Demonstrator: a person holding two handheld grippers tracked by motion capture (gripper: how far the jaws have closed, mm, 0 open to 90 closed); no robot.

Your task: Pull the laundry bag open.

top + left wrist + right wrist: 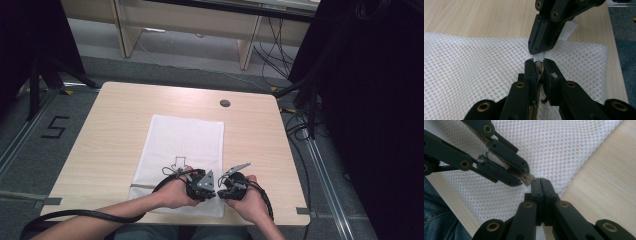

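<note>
Jaws of left gripper: closed, pads pressed on a tan strip at the near edge of the mesh bag; strip frayed at its tip, most likely the end of the bag's zip, though I cannot tell for sure. Right gripper: jaws closed on a white tab, tip almost touching the left one's tip, the two meeting at an angle just above the mesh. Bag: white, honeycomb weave, lying flat and spread on the table, long side running away from me, near edge at my hands, a small black outline on it just beyond the grippers. Progress, as I judge it: both holds are made, one on the strip and one on the tab, so the reaching and pinching are done; the bag looks unopened and unlifted, so drawing the tab along while the strip is kept steady is what is left, and whatever follows the opening has not begun. Table: pale wood grain, bare apart from the bag, with a round cable hole near the far edge. Room: grey floor with a black 5 marked at the left, a light wooden desk behind, cables trailing under it, black drapes at both sides.
</note>
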